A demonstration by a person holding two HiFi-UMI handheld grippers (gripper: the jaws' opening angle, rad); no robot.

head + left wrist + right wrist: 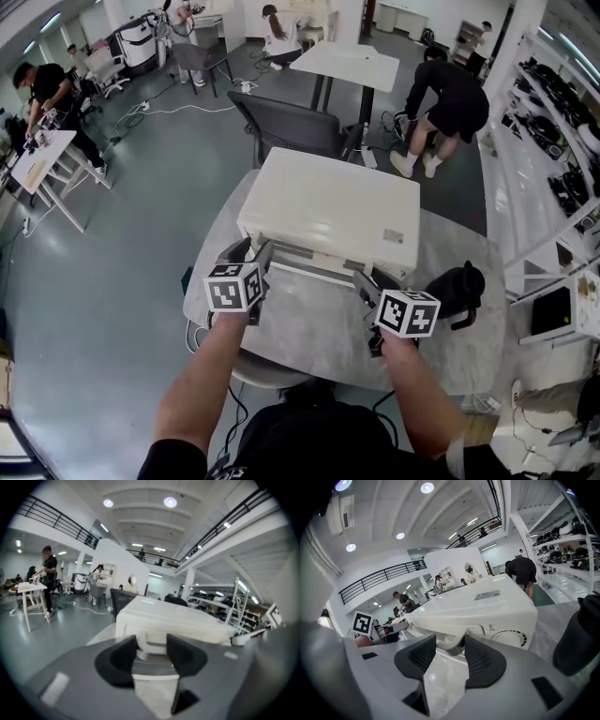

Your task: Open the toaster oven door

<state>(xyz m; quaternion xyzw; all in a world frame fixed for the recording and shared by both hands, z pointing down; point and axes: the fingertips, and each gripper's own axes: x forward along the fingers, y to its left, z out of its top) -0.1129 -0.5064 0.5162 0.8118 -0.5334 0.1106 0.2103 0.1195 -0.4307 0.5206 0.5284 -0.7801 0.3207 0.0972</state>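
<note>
Left gripper [151,643] and right gripper [450,643] gape before the toaster oven [328,211], its front mostly hidden from above

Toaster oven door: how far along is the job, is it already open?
Done, it seems: the door looks swung down from the toaster oven. In hand: the left gripper and right gripper stand open at its handle, gripping nothing. Left: probably only drawing back.
</note>
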